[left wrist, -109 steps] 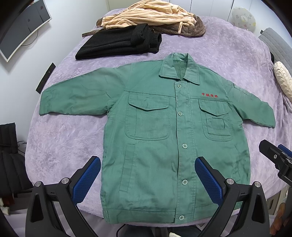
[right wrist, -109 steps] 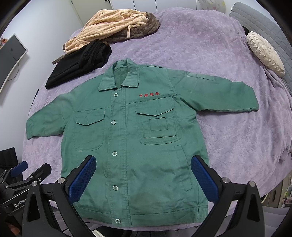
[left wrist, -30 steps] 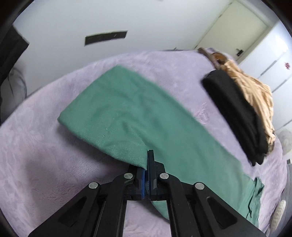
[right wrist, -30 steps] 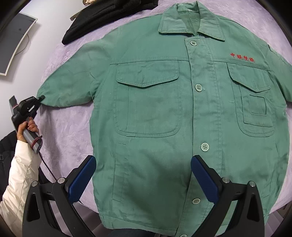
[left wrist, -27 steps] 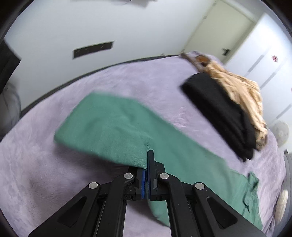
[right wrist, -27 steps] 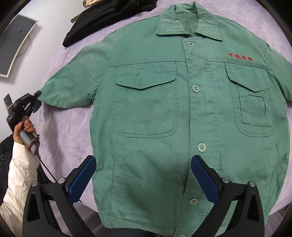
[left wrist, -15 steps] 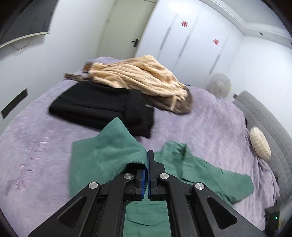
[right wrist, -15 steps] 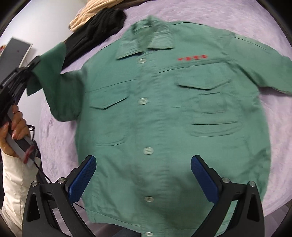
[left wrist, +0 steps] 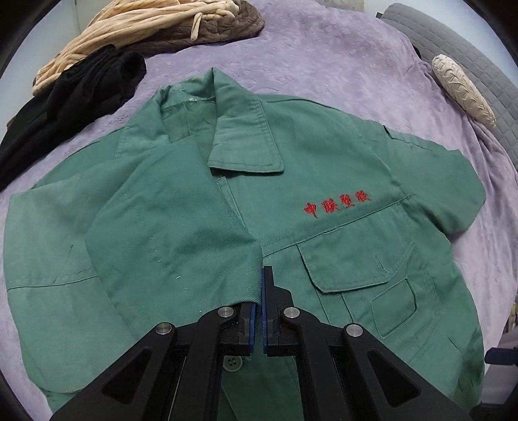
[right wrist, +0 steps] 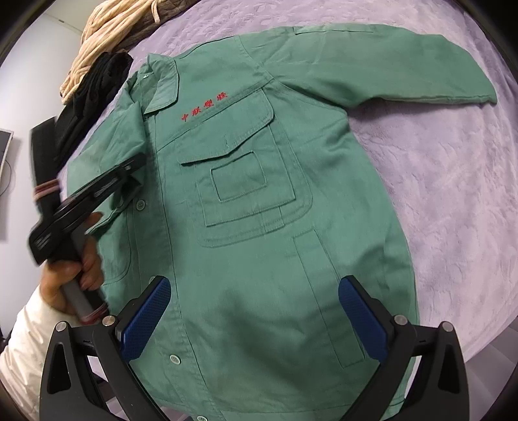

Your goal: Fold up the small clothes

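Left sleeve (left wrist: 181, 246), outstretched a second ago, now folded across green jacket (right wrist: 259, 200) chest on purple bed (right wrist: 453, 181). Left tongs (left wrist: 260, 291) pinch cuff; right tongs (right wrist: 255, 311) gape, empty. First fold nearly done.

The sleeve (left wrist: 168, 246) has been pinched by the left gripper (left wrist: 261, 311) and folded across the jacket (left wrist: 340, 181) front.

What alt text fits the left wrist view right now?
The left claw, shut on the cuff of a green work jacket's sleeve, holds that sleeve folded across the jacket's chest on a purple bedspread. Red embroidered characters sit above the chest pocket; black clothes and a striped beige garment lie beyond the collar.
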